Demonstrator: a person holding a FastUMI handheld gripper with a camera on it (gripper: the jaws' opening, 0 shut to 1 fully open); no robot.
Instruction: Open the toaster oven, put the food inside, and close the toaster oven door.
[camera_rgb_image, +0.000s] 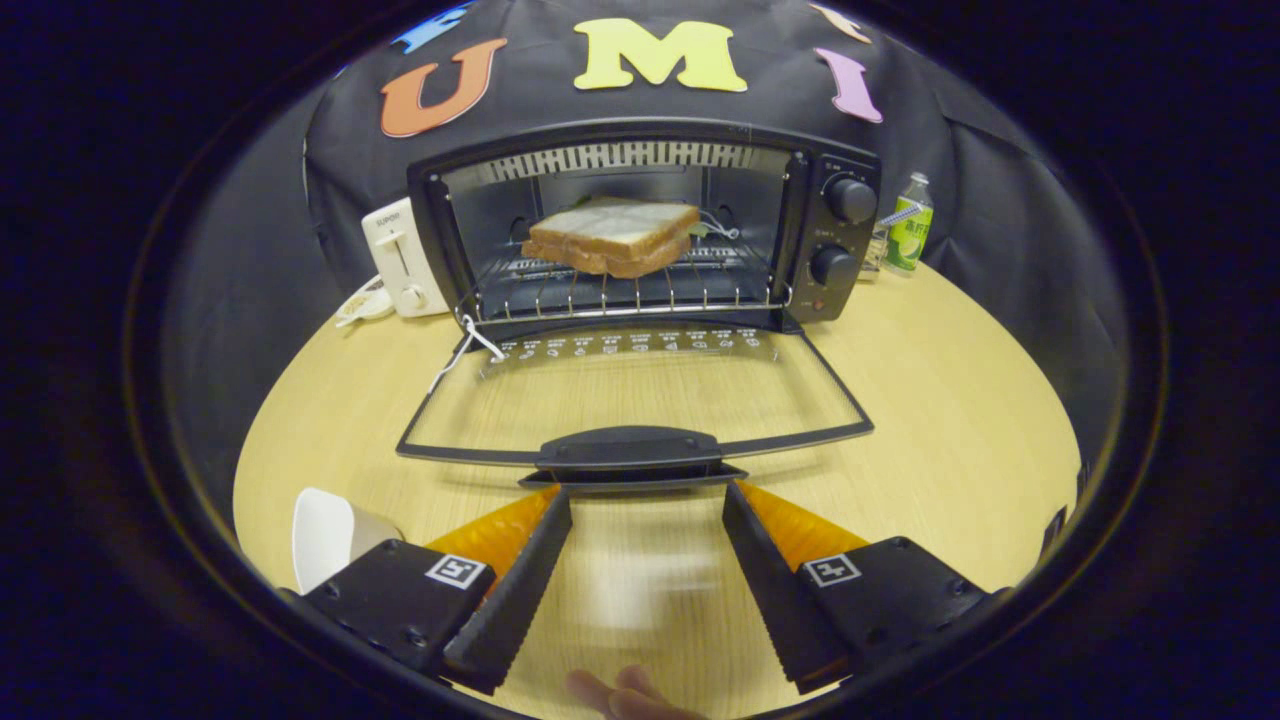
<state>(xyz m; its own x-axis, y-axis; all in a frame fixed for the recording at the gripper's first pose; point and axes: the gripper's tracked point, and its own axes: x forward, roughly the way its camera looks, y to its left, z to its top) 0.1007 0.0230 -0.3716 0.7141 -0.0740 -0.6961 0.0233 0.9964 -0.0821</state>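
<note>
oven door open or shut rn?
Open. The toaster oven door lies folded down flat over the table, its handle just ahead of the open gripper; the sandwich sits on the rack inside.

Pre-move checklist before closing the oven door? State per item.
1. Sandwich on the rack, inside the toaster oven: ok.
2. Door fully down, flat over the table: ok.
3. Gripper open, nothing between the fingers: ok.
4. Door handle just ahead of the fingertips, roughly centred between them: ok.
5. White string hangs at the door's hinge corner; may snag on closing: cannot tell.
6. Sandwich clear of the door's swing: cannot tell.
</note>
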